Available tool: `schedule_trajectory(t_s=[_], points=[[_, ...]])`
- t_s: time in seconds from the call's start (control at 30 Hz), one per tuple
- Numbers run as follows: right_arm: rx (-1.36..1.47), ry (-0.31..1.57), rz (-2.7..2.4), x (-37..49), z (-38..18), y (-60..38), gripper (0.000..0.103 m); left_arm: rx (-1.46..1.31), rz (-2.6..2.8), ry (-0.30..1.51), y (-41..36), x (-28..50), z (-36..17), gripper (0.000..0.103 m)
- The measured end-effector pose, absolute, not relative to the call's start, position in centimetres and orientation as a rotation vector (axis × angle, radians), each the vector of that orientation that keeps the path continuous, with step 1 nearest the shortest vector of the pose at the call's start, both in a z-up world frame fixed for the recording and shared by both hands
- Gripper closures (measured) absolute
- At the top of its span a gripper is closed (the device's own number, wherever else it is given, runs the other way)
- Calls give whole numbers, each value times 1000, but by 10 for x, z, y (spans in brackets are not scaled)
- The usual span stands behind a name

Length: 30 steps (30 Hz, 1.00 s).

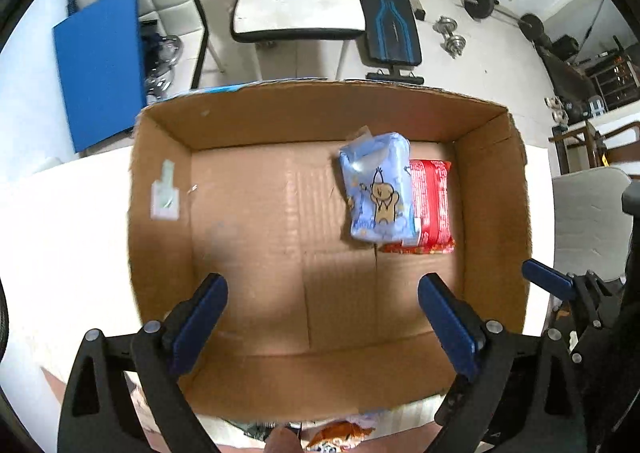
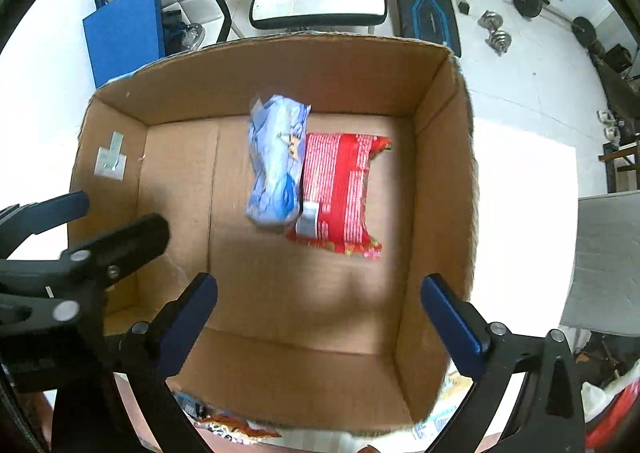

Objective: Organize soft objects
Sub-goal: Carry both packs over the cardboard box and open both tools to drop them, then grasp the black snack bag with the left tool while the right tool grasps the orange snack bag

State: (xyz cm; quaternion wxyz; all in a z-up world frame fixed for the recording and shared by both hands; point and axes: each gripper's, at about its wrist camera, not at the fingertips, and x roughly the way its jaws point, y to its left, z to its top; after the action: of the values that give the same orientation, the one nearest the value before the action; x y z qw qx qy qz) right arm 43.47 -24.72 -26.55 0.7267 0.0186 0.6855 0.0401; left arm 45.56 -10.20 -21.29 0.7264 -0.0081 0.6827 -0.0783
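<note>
We look straight down into a wide, open cardboard box (image 1: 496,189) standing on a white table (image 1: 60,221), its brown floor mostly bare. Toward the far right corner of that floor lie two soft packs side by side and touching: a red pack (image 1: 434,205) nearest the right wall, and a pale blue pack (image 1: 378,189) printed with a cartoon figure, slightly overlapping its left edge. Our left gripper (image 1: 322,327) and right gripper (image 2: 318,327) both hang above the box, fingers spread wide, nothing between them.
</note>
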Motion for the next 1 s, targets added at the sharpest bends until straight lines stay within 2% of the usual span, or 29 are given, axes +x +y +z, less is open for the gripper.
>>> schedule_trajectory(t_s=[0.67, 0.77, 0.93, 1.0], points=[[67, 1300, 103, 327, -169, -247, 0, 58, -82, 1269, -90, 347, -116, 5], [86, 1323, 146, 300, -178, -252, 0, 66, -51, 1273, -69, 317, -128, 5], [90, 1442, 213, 264, -230, -252, 0, 61, -22, 1433, -33, 272, -206, 6], [65, 1491, 223, 258, -259, -247, 3, 68, -14, 1530, -26, 258, -251, 19]])
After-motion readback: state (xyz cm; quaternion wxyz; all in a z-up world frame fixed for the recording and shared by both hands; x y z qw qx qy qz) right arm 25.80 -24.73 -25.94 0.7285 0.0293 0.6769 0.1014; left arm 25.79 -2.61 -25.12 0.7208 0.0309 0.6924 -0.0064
